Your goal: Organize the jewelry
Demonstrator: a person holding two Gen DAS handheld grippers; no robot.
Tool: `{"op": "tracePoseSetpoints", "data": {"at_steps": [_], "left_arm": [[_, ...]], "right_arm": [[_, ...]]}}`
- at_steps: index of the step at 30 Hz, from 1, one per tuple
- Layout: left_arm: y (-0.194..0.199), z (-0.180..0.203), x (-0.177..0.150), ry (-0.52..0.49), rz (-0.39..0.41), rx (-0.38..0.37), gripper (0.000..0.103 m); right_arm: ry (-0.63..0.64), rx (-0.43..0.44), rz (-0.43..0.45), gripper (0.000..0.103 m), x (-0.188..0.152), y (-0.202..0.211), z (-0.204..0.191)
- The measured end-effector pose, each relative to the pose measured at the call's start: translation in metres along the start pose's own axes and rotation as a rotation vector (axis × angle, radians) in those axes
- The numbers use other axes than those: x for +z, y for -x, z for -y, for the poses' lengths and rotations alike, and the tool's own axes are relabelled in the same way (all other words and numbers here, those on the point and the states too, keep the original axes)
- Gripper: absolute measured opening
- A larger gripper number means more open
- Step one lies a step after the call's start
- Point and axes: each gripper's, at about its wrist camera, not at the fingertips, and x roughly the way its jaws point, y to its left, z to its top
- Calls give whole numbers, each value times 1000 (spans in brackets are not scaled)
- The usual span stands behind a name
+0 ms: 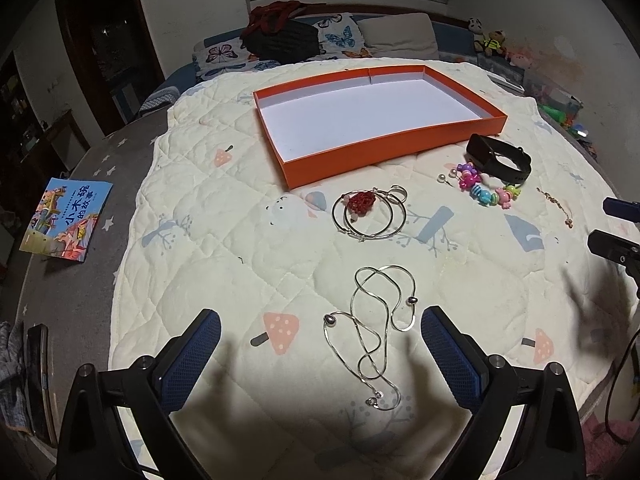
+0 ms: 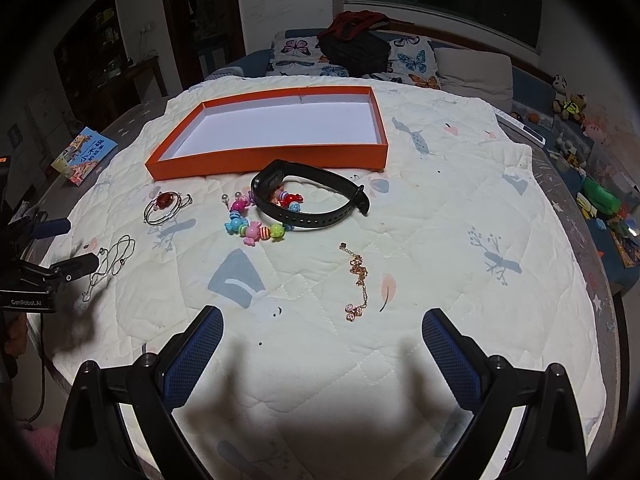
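Note:
An empty orange box [image 1: 460,92] [image 2: 272,160] with a white floor lies on the quilt. In front of it lie silver bangles with a red charm [image 1: 368,212] [image 2: 166,206], a black watch band [image 1: 500,158] [image 2: 312,196], a colourful bead bracelet [image 1: 486,188] [image 2: 256,226] and a gold chain [image 1: 556,206] [image 2: 358,280]. A silver necklace [image 1: 372,328] [image 2: 110,264] lies between the fingers of my open left gripper [image 1: 320,328]. My right gripper [image 2: 322,326] is open and empty, just short of the gold chain.
A cream quilt [image 1: 224,264] covers the table. A picture book [image 1: 66,220] [image 2: 84,156] lies at the left edge. Pillows, a dark bag [image 1: 282,40] and plush toys [image 2: 570,100] sit behind. Small toys [image 2: 604,204] clutter the right side.

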Motion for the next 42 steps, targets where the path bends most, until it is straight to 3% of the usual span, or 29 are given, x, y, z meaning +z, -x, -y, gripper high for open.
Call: {"op": "tracePoseSetpoints", "data": {"at_steps": [5, 12, 18, 21, 32, 42], "left_arm": [[1, 2, -2, -14, 5, -19, 100], [-9, -9, -5, 24, -25, -90, 72], [-13, -14, -5, 9, -23, -85, 49], [-17, -16, -6, 3, -27, -86, 43], [-21, -16, -5, -34, -17, -115, 30], [-23, -9, -8, -105, -17, -141, 28]], "right_arm": [[-2, 3, 3, 103, 0, 1, -1], [-5, 7, 4, 103, 0, 1, 0], [-9, 13, -2, 103, 1, 0, 0], [-10, 18, -7, 102, 1, -3, 1], [-18, 38, -36, 91, 2, -11, 4], [-24, 56, -60, 78, 3, -16, 7]]}}
